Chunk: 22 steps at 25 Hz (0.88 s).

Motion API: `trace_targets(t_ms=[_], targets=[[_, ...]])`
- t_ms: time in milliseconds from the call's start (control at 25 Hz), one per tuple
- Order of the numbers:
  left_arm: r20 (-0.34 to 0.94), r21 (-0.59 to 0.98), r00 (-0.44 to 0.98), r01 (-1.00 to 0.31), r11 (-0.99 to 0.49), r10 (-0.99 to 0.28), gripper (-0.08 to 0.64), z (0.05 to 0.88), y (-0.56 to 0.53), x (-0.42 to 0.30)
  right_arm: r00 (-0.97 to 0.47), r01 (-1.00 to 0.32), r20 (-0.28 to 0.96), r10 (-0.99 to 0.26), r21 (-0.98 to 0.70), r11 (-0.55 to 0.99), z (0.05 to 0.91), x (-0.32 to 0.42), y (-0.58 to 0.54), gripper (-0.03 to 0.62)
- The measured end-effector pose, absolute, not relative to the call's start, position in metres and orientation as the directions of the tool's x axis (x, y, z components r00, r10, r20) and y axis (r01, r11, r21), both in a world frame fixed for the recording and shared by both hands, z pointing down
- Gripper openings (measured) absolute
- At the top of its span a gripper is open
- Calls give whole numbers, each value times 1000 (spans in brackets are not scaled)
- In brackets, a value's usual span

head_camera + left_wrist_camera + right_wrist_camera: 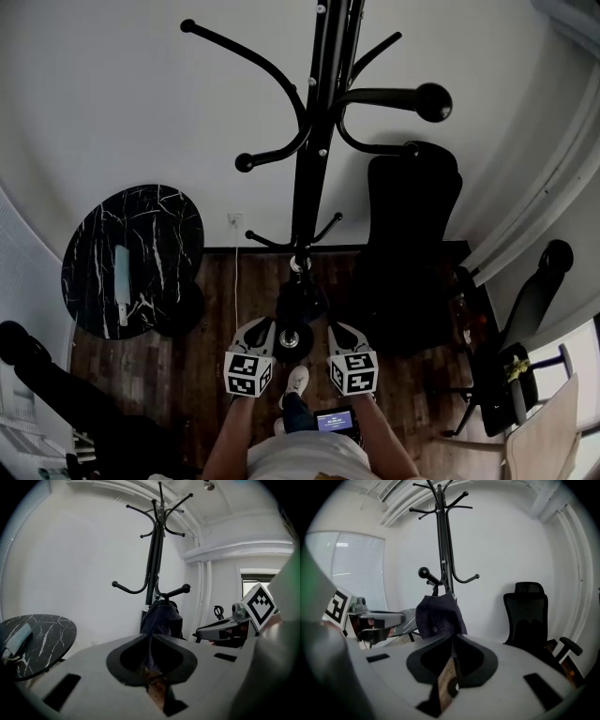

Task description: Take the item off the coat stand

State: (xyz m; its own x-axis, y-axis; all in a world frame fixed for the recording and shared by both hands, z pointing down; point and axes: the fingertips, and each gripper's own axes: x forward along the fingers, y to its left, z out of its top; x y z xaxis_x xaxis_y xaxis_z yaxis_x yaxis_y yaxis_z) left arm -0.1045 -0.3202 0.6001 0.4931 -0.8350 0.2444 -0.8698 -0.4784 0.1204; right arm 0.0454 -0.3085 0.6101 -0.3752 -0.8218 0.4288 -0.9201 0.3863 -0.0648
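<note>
Dark navy cloth item point(438, 616), perhaps a bag

Plain white walls point(112, 112) all round, and down below a dark wood plank floor point(197, 366) running to a dark skirting board. On the left, a round black marble side table point(159, 234), white veins across it, with a pale slim object point(122, 272) lying on top. A wall socket point(235, 221) sits low, a white cable point(235, 281) dropping from it. To the right, a high-backed black office chair point(412, 225), and a second chair point(539, 291) beyond. Slatted blinds point(351, 569) glow softly; a small window point(248, 581) shows on the opposite side, white pipes point(205, 597) beside it.
</note>
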Motion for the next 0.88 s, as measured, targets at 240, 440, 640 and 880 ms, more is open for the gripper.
trace_targets(t_ms=[240, 440, 640, 880], targets=[[278, 159, 538, -843, -514, -796, 95, 612, -334, -95, -378, -916, 440, -815, -47, 399, 611, 40, -330, 98], [298, 180, 554, -832, -524, -777, 126, 622, -345, -92, -380, -914, 450, -808, -48, 403, 615, 39, -346, 117], [310, 194, 567, -824, -533, -764, 135, 628, -352, -85, -381, -911, 455, -805, -35, 411, 615, 35, -363, 140], [318, 180, 568, -822, -540, -759, 135, 631, -361, -81, -389, -902, 462, -797, -17, 431, 615, 25, -374, 147]])
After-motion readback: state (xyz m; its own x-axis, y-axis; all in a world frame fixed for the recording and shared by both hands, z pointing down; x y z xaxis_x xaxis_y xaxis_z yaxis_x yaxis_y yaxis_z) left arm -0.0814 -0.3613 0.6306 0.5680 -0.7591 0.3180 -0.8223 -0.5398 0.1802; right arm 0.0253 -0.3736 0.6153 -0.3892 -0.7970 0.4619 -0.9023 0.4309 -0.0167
